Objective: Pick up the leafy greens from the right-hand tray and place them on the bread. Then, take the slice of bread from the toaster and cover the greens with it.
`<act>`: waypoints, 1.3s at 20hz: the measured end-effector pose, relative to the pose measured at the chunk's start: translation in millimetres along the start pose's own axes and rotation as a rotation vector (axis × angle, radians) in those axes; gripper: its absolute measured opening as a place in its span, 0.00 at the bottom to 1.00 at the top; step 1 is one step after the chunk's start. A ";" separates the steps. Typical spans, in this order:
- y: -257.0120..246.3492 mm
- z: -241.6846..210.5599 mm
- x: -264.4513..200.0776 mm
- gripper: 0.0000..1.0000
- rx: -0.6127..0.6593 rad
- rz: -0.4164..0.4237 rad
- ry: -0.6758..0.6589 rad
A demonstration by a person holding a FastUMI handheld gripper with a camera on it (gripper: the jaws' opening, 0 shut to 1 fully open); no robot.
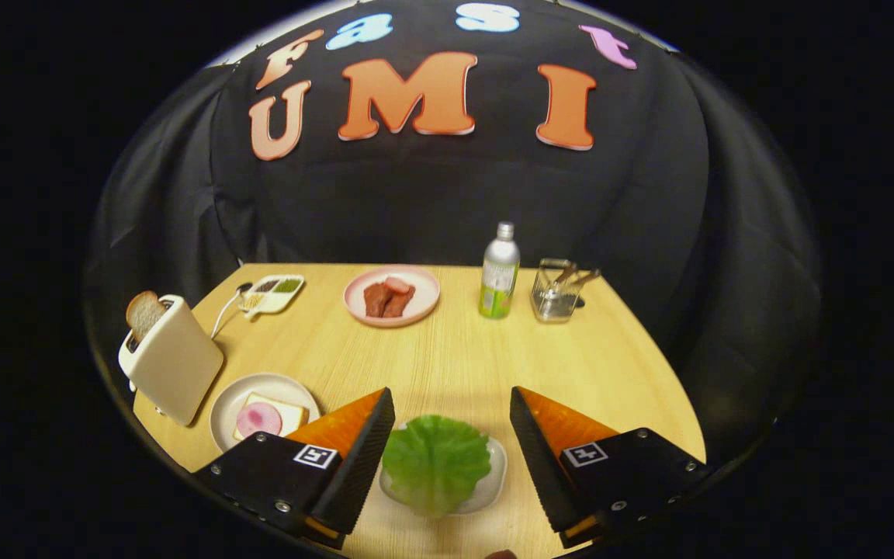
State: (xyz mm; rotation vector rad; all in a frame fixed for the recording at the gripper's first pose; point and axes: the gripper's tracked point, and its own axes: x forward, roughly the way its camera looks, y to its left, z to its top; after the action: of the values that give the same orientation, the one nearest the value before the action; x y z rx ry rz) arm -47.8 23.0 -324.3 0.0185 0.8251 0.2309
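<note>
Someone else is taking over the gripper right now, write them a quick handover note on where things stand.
Gripper: jaws open, straddling the leafy greens on their small tray, not gripping.
Bread with a pink slice on top sits on the white plate, beside the toaster.
Second bread slice is standing in the toaster slot.
Done: nothing placed yet.
Left: grasp greens, lay them on the plated bread, then pull the toaster slice and cover them.
</note>
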 end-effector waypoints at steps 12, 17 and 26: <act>12.7 -96.4 32.6 0.89 -0.046 0.057 0.414; 9.4 -114.6 48.2 0.82 0.007 0.037 0.537; 7.9 -125.9 58.4 0.67 0.037 -0.042 0.564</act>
State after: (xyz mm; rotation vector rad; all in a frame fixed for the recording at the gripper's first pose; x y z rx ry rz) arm -103.0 33.8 -451.4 -0.0309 1.3898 0.1823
